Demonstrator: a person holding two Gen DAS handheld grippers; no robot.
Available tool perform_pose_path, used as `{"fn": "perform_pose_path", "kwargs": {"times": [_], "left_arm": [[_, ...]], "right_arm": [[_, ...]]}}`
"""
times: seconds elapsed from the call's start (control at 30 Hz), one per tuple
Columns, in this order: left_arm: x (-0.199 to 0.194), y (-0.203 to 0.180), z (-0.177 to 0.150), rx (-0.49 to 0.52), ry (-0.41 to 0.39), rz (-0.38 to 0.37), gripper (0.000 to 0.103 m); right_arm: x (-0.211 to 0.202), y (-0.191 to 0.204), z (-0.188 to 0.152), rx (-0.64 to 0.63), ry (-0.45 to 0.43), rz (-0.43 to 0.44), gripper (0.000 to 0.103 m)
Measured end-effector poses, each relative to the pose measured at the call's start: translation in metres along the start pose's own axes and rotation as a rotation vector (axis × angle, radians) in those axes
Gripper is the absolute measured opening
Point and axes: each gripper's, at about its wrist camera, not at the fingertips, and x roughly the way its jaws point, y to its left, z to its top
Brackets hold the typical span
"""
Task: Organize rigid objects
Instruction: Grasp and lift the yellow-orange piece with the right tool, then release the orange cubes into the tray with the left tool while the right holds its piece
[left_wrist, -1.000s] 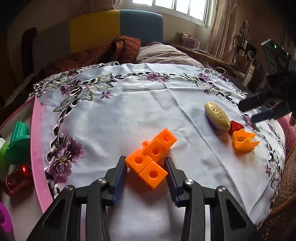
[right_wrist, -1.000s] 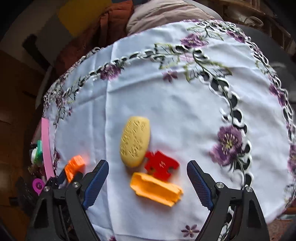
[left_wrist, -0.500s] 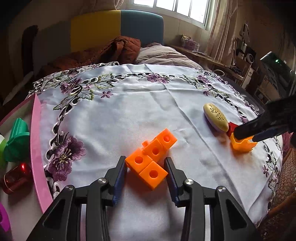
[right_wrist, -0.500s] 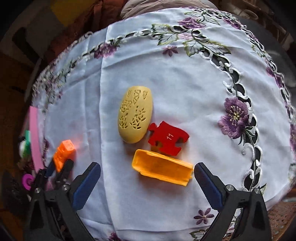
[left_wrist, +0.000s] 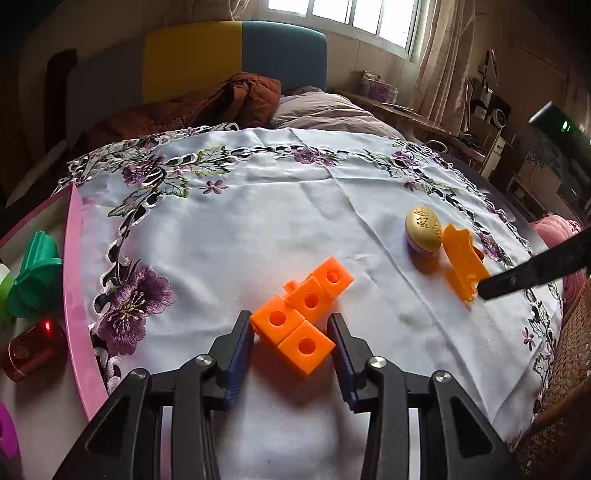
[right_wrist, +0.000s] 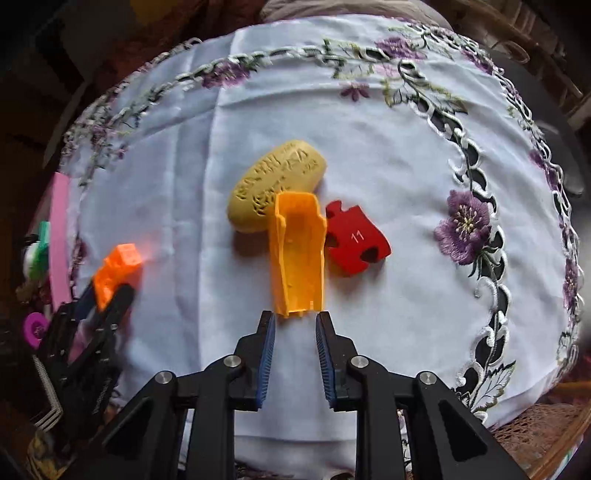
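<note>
Beside the red puzzle piece: right gripper just closed, pinching the yellow-orange trough's near end (tipped up, against the yellow oval); probably ready for lifting.

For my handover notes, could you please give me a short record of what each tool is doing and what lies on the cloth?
Left tool: shut on the orange cube cluster
Right tool: jaws just closed on one end of the yellow-orange trough
On cloth: yellow oval, red puzzle piece numbered 11, both beside the trough
Left edge: pink tray holding toys
</note>
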Motion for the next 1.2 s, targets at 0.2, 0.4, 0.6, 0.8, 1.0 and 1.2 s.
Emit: {"fn": "perform_pose_path", "kwargs": {"times": [0.2, 0.4, 0.6, 0.8, 1.0, 1.2], "left_arm": [[-0.001, -0.001, 0.000, 0.006, 0.001, 0.008, 0.041], [-0.001, -0.001, 0.000, 0.006, 0.001, 0.008, 0.041], [-0.002, 0.000, 0.000, -0.001, 0.000, 0.001, 0.041], [-0.002, 0.000, -0.001, -0.004, -0.002, 0.000, 0.041], [-0.002, 0.000, 0.000, -0.003, -0.003, 0.000, 0.041], [-0.002, 0.000, 0.000, -0.003, -0.004, 0.000, 0.041]], "right_arm": [[-0.039, -0.014, 0.022, 0.027, -0.162, 0.024, 0.058], [-0.029, 0.012, 0.036, -0.068, -0.121, -0.014, 0.058], [-0.006, 0.012, 0.040, -0.088, -0.019, -0.057, 0.054], [0.023, 0.010, 0.037, -0.031, 0.042, 0.010, 0.052], [0.026, 0.024, 0.041, -0.108, -0.027, -0.077, 0.027], [-0.008, 0.048, 0.034, -0.189, -0.094, 0.044, 0.027]]}}
